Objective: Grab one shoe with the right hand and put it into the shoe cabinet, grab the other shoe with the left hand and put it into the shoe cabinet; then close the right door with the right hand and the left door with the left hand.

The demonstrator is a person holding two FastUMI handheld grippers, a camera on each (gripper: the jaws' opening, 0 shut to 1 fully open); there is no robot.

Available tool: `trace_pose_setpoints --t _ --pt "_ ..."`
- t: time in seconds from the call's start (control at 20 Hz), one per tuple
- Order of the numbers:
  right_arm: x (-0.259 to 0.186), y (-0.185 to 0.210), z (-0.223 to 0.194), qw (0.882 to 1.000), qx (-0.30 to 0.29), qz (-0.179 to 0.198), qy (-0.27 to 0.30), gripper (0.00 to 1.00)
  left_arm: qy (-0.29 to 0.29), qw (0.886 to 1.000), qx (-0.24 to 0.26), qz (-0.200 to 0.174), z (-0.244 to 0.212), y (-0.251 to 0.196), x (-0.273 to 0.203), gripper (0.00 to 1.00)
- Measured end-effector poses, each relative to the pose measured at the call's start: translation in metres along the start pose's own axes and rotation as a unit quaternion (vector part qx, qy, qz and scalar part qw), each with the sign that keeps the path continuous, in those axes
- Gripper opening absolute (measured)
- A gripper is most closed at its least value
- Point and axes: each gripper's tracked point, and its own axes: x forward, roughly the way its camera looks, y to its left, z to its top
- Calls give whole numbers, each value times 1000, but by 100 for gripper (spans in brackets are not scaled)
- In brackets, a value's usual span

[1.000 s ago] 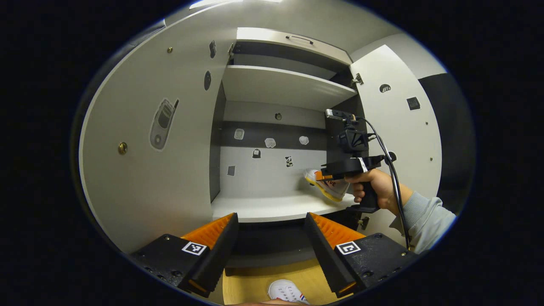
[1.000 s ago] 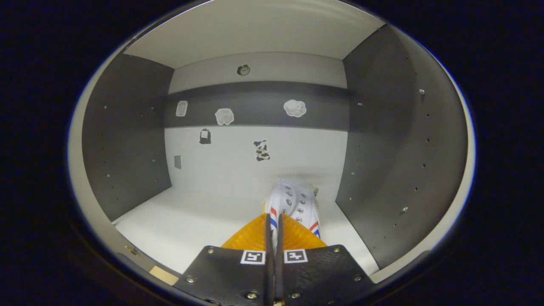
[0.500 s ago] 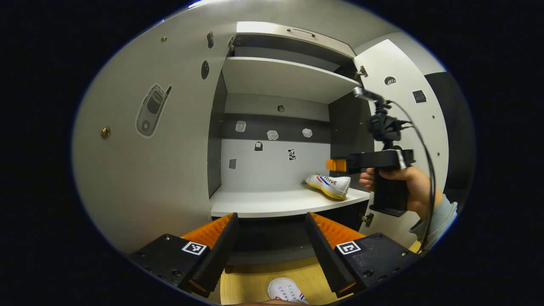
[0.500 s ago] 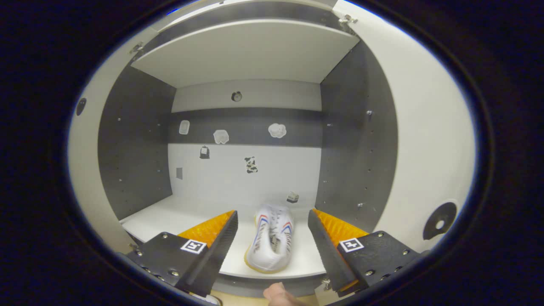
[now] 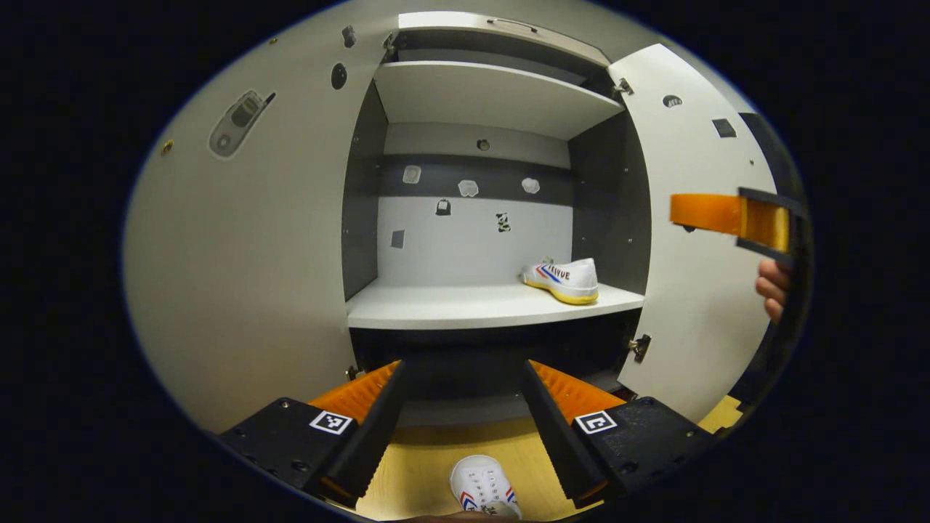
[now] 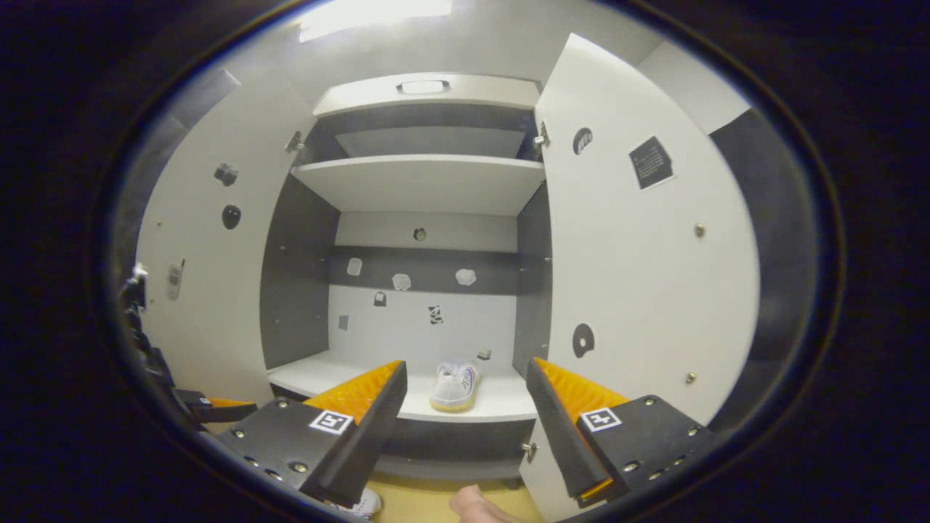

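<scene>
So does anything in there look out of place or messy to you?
Mostly tidy. One shoe sits on the cabinet shelf, off to the right side, while its partner lies on the floor in front. Both cabinet doors hang wide open. Nothing looks spilled or damaged.

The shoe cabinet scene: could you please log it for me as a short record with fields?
cabinet doors: left door and right door both open
shoe on shelf: one shoe at the shelf's right end
shoe on floor: second shoe on the wooden floor
left gripper: open, empty, above the floor shoe
right gripper: open, empty, outside the cabinet
</scene>
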Motion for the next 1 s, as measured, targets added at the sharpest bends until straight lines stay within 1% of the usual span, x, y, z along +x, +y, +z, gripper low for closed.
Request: trace_pose_setpoints --t 0.15,0.2,0.25,0.3,0.35,0.45,0.5,0.6,0.7,0.75,0.85,0.9,1.0 --pt "-37 -10 -10 1000 4 -19 -16 96 40 999 15 2 -52 -7 4 95" --pt "-46 -11 -16 1000 7 -20 -15 96 39 999 15 5 -66 -6 4 94" --pt "-54 -9 -21 1000 10 -14 -13 96 40 999 16 7 -80 -5 4 91" --pt "-61 -7 -24 1000 14 -6 -12 98 39 999 18 4 -93 -6 2 91" --pt "-68 -8 -28 1000 25 -4 -13 97 47 999 20 -1 -108 -6 0 91" --pt "-77 -5 -37 999 38 5 -12 98 81 997 14 -3 -147 -2 -3 90" --pt "-81 -6 -40 999 38 8 -13 96 104 995 6 -6 -167 -1 -5 91" --pt "-84 -7 -42 999 26 8 -18 98 144 989 -11 -12 -203 -1 -5 91" --pt "-85 -8 -41 1000 9 3 -25 96 175 984 -16 -17 -229 -3 -5 92" --pt "-85 -6 -41 1000 1 4 -29 98 186 982 -11 -23 -238 -5 -6 90" --pt "-86 9 -46 999 3 28 -27 97 190 982 10 -23 -248 -6 -5 88" --pt "-86 14 -51 999 5 37 -23 98 194 981 9 -19 -253 -4 -4 88" --pt "-87 15 -59 999 3 45 -17 98 222 975 1 -28 -269 -7 -8 88"
